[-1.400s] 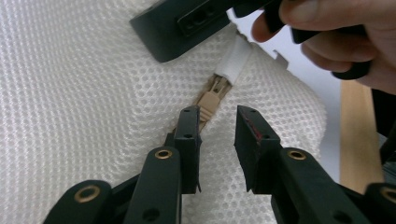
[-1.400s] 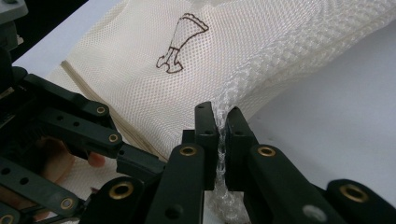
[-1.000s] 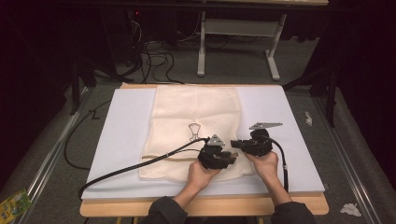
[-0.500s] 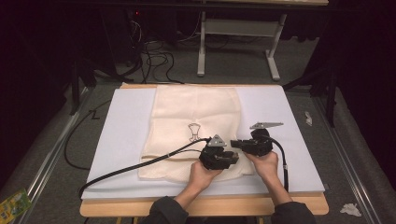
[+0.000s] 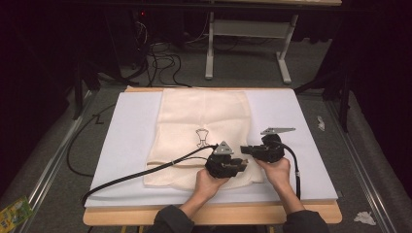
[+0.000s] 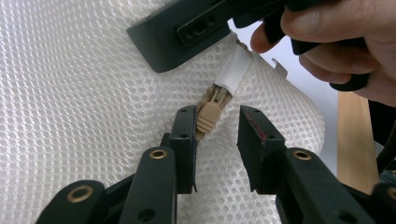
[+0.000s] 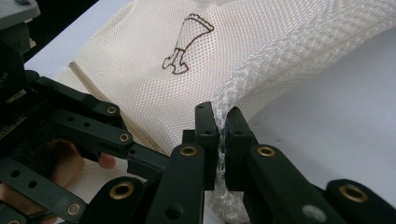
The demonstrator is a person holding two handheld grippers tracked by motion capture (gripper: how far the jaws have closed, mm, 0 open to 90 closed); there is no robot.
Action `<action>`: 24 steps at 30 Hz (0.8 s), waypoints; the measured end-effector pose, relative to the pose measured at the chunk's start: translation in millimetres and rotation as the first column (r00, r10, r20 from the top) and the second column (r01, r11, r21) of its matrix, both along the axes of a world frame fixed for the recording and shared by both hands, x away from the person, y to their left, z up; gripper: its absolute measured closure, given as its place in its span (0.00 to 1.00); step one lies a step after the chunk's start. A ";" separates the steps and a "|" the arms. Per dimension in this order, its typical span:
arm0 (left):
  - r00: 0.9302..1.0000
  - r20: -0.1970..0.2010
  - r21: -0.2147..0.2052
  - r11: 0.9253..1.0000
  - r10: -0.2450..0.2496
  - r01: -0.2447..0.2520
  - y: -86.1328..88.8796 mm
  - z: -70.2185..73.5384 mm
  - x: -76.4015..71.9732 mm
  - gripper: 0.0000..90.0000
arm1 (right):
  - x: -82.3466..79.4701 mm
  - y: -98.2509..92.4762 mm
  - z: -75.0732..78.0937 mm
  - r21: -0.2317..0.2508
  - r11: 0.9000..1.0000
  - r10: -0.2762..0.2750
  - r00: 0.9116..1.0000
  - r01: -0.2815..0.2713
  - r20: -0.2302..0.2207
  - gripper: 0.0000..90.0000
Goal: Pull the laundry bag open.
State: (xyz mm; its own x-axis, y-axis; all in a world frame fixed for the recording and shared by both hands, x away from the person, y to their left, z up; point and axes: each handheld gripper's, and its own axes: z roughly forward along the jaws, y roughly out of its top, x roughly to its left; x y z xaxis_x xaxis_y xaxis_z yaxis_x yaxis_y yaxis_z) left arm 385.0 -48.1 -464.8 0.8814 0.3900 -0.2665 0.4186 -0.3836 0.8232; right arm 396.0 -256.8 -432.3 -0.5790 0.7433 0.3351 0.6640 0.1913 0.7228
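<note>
The mesh bag [image 5: 204, 133] is lying flat on the white tabletop [image 5: 126, 145], its near corner between the two hands. The right tool [image 7: 221, 122] is pinching the bag's edge tight between its jaws. The left tool [image 6: 215, 123] is narrowing around the tan zipper pull [image 6: 208, 116]; its jaws have just been closing, with the pull between them and a gap showing beside the right-hand jaw.

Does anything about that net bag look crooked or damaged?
Nothing looks damaged. The mesh laundry bag lies flat except its near corner, bunched where the right gripper pinches it. The left gripper straddles the zipper pull, jaws closing.
</note>
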 end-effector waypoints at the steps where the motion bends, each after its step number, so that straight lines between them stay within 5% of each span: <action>1: 1.000 0.002 -0.002 1.000 0.001 -0.001 0.0 0.4 -0.1 0.75 | -0.1 0.0 0.0 0.000 1.000 -0.001 1.000 0.001 -0.003 0.98; 8: 1.000 -0.007 -0.014 1.000 -0.014 0.014 -0.7 -1.7 0.3 0.80 | 0.0 0.6 -0.5 -0.002 1.000 -0.002 1.000 0.002 -0.004 0.98; 13: 0.999 0.010 0.038 0.998 0.046 -0.046 -0.9 -1.5 0.9 0.77 | -0.3 0.6 -0.6 0.001 1.000 -0.003 1.000 0.003 -0.003 0.98; 22: 0.995 -0.083 0.031 0.998 0.048 -0.045 -5.8 -7.2 5.8 0.71 | 0.4 4.3 -2.2 0.002 1.000 0.004 1.000 -0.004 -0.002 0.98; 24: 0.996 -0.074 0.039 0.998 0.055 -0.052 -6.7 -6.4 5.5 0.70 | 0.9 7.3 -1.9 -0.005 1.000 0.011 1.000 -0.011 -0.004 0.98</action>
State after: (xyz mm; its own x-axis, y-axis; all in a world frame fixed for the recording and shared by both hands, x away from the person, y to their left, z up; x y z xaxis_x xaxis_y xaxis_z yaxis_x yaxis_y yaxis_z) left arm 390.4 -54.8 -471.2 0.8370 0.4469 -0.3157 0.4996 -0.3887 0.7742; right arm 397.0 -249.5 -434.2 -0.5854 0.7388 0.3339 0.6649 0.2018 0.7192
